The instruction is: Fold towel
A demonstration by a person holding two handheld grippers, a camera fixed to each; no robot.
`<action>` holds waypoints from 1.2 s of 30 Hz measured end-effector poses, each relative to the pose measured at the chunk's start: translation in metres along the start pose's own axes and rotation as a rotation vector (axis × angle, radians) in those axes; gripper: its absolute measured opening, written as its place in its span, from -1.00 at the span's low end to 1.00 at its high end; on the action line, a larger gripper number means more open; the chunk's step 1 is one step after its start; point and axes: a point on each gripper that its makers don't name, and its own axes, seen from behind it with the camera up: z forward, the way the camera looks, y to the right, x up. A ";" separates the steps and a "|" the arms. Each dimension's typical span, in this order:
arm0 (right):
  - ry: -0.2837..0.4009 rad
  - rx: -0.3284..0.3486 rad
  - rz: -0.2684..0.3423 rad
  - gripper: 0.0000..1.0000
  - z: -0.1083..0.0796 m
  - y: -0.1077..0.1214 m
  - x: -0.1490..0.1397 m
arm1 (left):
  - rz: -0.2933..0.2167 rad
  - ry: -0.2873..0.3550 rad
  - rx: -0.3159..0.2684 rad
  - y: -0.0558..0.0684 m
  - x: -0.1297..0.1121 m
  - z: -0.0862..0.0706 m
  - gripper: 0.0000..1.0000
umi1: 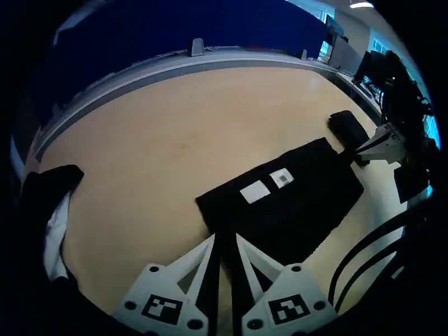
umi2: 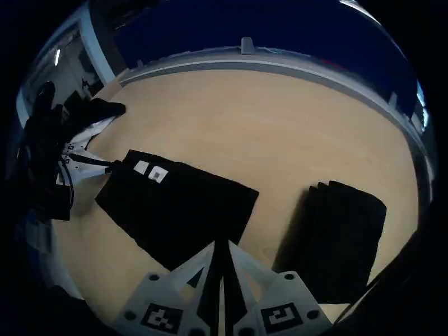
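A black towel [umi1: 291, 207] is held flat on a pale wooden bench [umi1: 168, 129] by two claws, just beside a folded black pile [umi2: 341, 241].

The left claw [umi1: 224, 238] is closed almost fully, and its white fingers are pinched on the towel end farthest from the pile. The right claw [umi2: 223, 246] is closed the same way on the end nearest the pile. The towel is spread in one dark sheet between them, and two small white labels [umi1: 255, 192] are seen on its top face, toward the end away from the pile. A heap of dark and white cloth [umi1: 53, 218] is seen on the bench, beyond the towel from the pile. A blue screen [umi1: 168, 28] is set along the bench edge behind the pile.
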 end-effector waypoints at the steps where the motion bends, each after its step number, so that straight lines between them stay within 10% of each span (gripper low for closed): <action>1: 0.000 -0.003 0.003 -0.95 0.001 0.001 0.001 | 0.001 -0.001 0.002 -0.001 0.000 0.001 -0.75; 18: 0.023 -0.049 0.056 -0.72 0.013 0.015 0.014 | 0.012 0.010 0.037 -0.014 0.014 0.006 0.04; 29: 0.054 -0.077 0.043 -0.14 0.011 0.020 0.020 | 0.015 0.043 0.070 -0.022 0.019 -0.007 0.67; 36: 0.075 -0.080 0.029 0.48 0.008 0.018 0.022 | -0.007 0.051 0.082 -0.025 0.013 -0.016 0.69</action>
